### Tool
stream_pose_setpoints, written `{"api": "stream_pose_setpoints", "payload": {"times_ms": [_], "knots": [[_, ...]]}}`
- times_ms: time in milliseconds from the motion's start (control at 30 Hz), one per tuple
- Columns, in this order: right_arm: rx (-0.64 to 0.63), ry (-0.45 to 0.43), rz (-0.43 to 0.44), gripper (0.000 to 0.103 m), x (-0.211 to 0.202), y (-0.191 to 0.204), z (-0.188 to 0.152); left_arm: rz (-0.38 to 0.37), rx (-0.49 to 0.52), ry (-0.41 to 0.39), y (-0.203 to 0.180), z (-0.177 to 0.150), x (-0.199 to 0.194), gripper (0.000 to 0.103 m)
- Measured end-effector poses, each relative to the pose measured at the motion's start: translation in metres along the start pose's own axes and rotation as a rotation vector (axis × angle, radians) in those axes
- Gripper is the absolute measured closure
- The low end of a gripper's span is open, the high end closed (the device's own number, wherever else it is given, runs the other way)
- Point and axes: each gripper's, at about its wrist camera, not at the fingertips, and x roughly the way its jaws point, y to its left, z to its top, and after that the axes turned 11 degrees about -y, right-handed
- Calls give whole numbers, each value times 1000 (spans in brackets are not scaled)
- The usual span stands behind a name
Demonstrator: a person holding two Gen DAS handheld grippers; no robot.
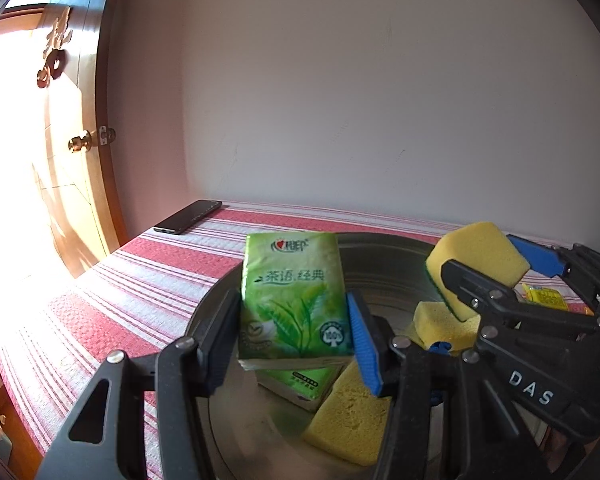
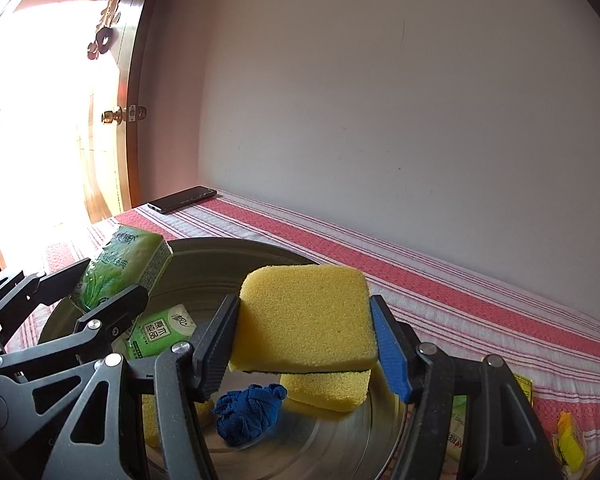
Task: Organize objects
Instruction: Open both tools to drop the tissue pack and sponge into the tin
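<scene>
Since both my tools hang loaded over the metal basin [image 2: 340,268], the step in hand looks like the drop-off, and I judge it goes best if I lower each load until it nearly rests on what lies below, then spread the jaws gently so nothing bounces out. The basin sits on the red-and-white striped cloth [image 1: 148,272], with a dark phone [image 1: 188,216] well apart at the far corner.

Inside the basin lie a second green tissue pack [image 2: 160,336], loose yellow sponges [image 2: 326,390] and a crumpled blue cloth [image 2: 248,416], so free floor is scarce; I would aim for the bare steel toward the far wall.

My left gripper [image 1: 292,344] is pinching the green tissue pack [image 1: 292,296] across its narrow sides, pads pressed against it, the pack standing upright above the basin. My right gripper [image 2: 304,340] is clamped on a yellow sponge [image 2: 304,316], jaws set wide to its width, the sponge held flat above the other sponges.
</scene>
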Motion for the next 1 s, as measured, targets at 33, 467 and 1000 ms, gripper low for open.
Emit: {"api": "stream_pose_setpoints", "payload": {"times_ms": [33, 467, 1000], "knots": [[1, 4, 4, 37, 0, -1, -1, 1, -1, 1, 0, 0, 0, 51], [7, 8, 15, 36, -1, -1, 0, 18, 4, -6, -2, 0, -4, 49], [98, -12, -51, 29, -17, -31, -6, 23, 0, -66, -10, 5, -27, 1]]}}
